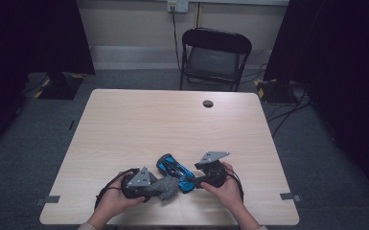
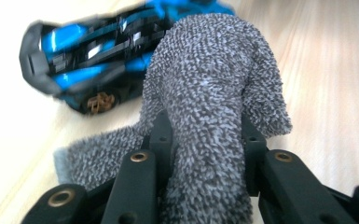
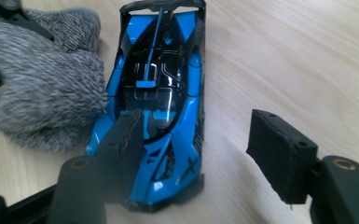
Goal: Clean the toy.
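low in the high view, near the front edge of the pale wooden desk, the blue and black toy racing car lies between the two hands, with the fuzzy grey cloth touching its left flank. the left gripper is clamped on that cloth, which bulges up between its jaws at the centre of the left gripper view. the right gripper has its jaws apart around the car's near end at the bottom of the right gripper view, not yet pressing. the step looks like steadying the car for wiping: the right jaws should close squarely on the bodywork, gently, since thin fins could snap, while the cloth strokes along the car rather than shoving it sideways.
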Demonstrator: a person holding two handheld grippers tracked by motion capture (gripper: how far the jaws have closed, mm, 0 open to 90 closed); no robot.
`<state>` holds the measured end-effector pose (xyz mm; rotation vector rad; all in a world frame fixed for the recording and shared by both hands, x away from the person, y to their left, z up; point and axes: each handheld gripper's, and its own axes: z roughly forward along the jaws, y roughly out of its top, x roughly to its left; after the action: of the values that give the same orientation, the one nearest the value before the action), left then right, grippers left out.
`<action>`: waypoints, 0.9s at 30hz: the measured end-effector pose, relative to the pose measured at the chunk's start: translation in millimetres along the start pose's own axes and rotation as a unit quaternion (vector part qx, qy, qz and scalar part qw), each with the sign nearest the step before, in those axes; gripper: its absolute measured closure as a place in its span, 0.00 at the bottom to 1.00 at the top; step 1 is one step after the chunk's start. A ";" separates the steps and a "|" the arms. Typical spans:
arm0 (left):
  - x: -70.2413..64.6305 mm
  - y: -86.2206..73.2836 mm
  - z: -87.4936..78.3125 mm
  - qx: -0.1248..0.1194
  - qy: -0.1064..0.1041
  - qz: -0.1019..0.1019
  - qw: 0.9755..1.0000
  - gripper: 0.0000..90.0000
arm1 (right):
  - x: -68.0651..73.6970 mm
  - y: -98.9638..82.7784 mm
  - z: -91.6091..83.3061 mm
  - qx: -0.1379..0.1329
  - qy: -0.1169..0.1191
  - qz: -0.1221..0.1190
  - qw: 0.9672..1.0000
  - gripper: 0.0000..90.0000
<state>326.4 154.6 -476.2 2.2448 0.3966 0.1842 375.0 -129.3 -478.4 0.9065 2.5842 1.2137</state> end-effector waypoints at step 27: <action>-12.2 13.1 23.8 0.034 -0.026 -0.005 0.999 0.75 | 11.6 26.2 9.0 -0.004 0.006 -0.015 1.000 0.40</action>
<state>324.1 125.4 -481.6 2.3096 0.3921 0.1083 380.9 -103.8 -463.5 0.8576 2.5902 1.2249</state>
